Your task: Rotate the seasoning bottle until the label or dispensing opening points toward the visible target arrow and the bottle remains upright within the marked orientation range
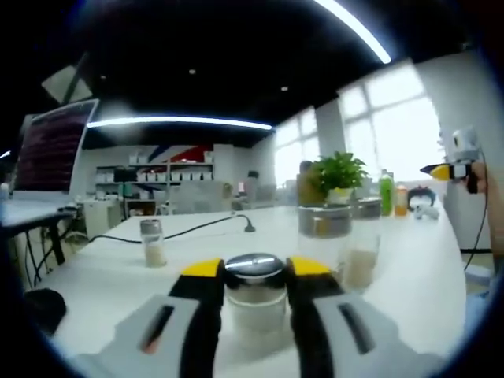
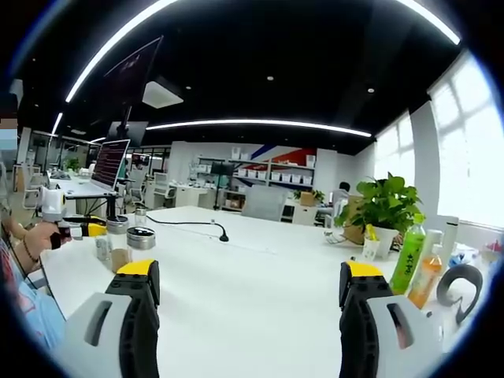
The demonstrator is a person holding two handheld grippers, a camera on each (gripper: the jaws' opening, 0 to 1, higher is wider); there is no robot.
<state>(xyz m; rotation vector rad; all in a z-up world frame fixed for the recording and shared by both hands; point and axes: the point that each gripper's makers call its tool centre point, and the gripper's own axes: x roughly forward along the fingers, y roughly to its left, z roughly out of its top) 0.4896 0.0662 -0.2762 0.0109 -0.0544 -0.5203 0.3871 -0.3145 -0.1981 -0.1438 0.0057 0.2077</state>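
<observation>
Left gripper (image 1: 255, 277) clamped on seasoning bottle (image 1: 254, 295) upright on white table (image 1: 409, 276), right gripper (image 2: 249, 285) jaws apart, holding nothing, well off; rotate step in hand, next likely twist upright toward arrow, none visible.

Bright window (image 1: 398, 118) glare, soft blur (fisheye-bent edges)

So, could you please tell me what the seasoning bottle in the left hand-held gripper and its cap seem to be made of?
The seasoning bottle between the jaws of the left hand-held gripper looks like clear glass or hard plastic, since pale contents show through its wall; which one, I cannot tell. Its cap looks like polished metal, or metallised plastic: silvery, with a bright glint on top.
</observation>
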